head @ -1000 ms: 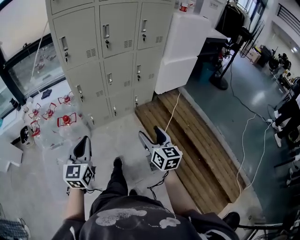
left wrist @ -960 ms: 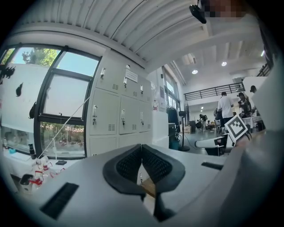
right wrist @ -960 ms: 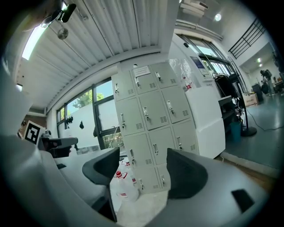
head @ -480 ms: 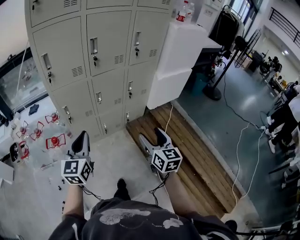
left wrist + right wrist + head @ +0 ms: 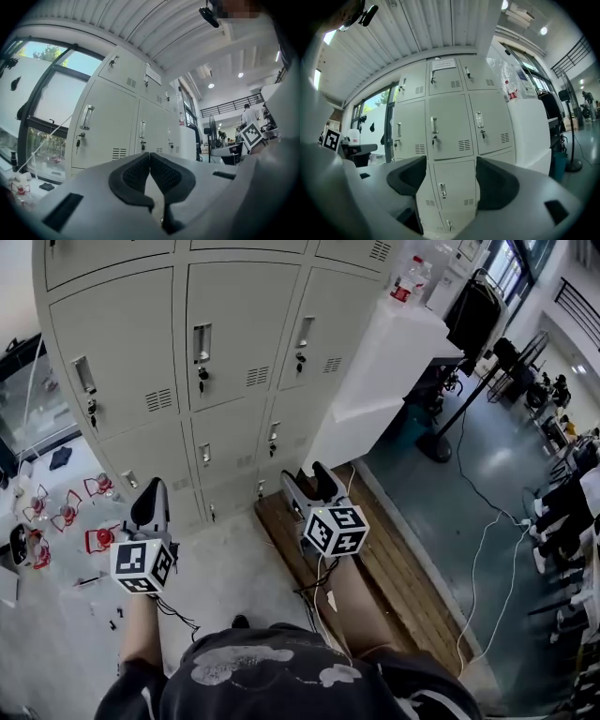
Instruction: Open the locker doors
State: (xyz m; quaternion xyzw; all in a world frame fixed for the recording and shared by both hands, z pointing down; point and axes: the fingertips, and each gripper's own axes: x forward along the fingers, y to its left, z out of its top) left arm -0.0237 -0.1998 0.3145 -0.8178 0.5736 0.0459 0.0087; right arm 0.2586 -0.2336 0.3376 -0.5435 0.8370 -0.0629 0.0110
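Note:
A bank of pale grey lockers stands ahead, three columns wide, every door closed, each with a handle and a key hanging in its lock. My left gripper is held low in front of the left column, its jaws pressed together and empty. To the right, my right gripper points at the lower doors of the right column with its jaws apart and nothing between them. In the right gripper view the middle column door shows between the pads. Neither gripper touches a door.
A white block-like cabinet with a bottle on top stands against the lockers' right side. Wooden planks lie on the floor below it. Red-capped items are scattered at the left. Cables trail at the right.
The view has closed in on the lockers and tilted up. Both grippers have risen and moved forward toward the doors. Their jaw states look unchanged.

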